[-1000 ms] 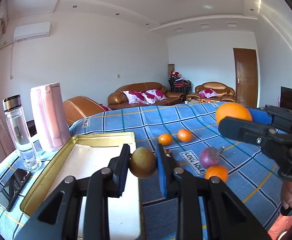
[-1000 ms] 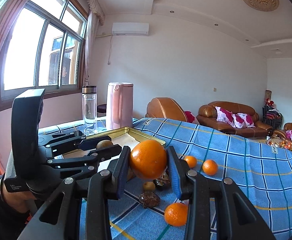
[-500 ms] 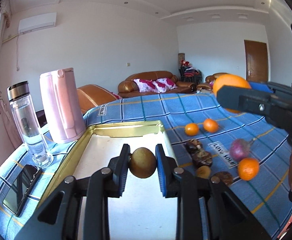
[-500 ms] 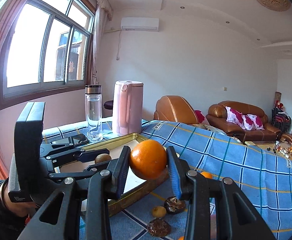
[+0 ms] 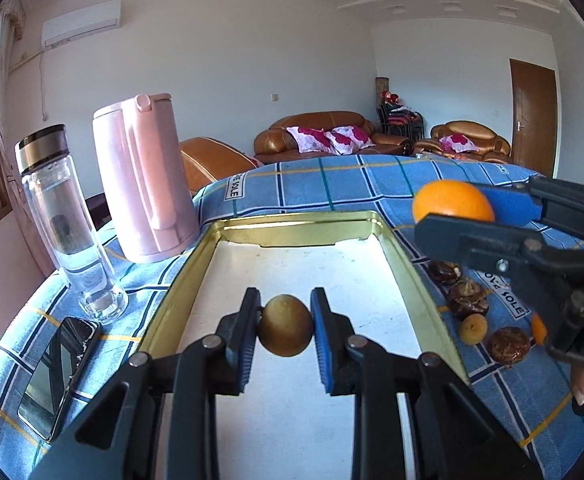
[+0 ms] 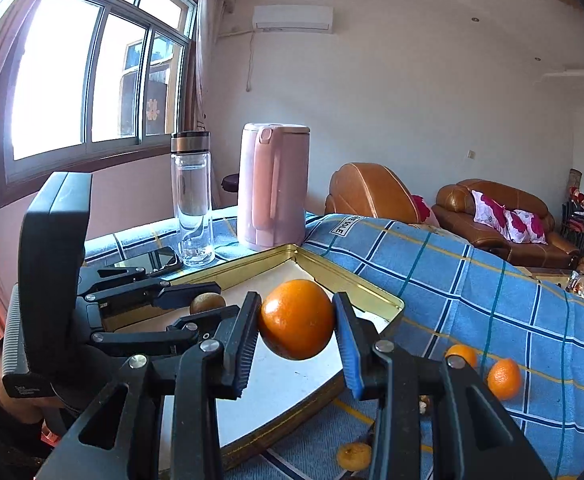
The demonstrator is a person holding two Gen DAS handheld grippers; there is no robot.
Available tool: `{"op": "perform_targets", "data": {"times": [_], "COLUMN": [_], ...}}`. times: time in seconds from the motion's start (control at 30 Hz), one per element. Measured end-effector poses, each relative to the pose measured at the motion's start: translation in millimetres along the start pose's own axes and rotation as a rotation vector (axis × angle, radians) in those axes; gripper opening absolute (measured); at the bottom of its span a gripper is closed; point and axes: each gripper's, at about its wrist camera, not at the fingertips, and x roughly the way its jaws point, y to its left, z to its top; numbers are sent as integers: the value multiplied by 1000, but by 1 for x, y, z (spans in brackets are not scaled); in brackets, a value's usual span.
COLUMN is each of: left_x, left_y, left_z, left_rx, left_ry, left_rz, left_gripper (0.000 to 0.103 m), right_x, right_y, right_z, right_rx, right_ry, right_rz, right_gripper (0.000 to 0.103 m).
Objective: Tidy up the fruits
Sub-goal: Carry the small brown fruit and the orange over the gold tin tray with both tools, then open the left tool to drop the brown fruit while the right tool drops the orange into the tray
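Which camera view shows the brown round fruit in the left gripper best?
The left wrist view: the brown fruit sits centred and unobstructed, clamped in the left gripper above the gold tray. In the right wrist view only the fruit's top shows, small, behind that gripper's black arms.

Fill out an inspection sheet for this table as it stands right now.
Surface: table under a blue checked cloth.
Job's things: gold-rimmed tray with a bare white floor; brown fruit held over it; large orange held near the tray's corner; two small oranges and dark brown fruits lying on the cloth beside the tray.
Clutter: pink kettle, glass bottle, phone left of the tray.
Grippers: left gripper shut on the brown fruit; right gripper shut on the large orange.
Cables: nothing seen on the table.
Surroundings: brown sofas, window, door.
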Motion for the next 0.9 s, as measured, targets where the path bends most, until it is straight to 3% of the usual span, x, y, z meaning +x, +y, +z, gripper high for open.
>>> {"op": "perform_targets", "data": {"times": [0.47, 0.9], "left_x": [10, 25], "left_y": [23, 36], "left_z": [3, 3], "left_rx": [15, 26], "left_ry": [96, 185], "left_rz": [37, 11], "left_gripper": [27, 27], "right_x": [38, 54], "right_y": [10, 14], "right_z": [-12, -15], "right_rx": [8, 10], "right_ry": [92, 153], "right_rz": [30, 30], "right_gripper": [39, 39]}}
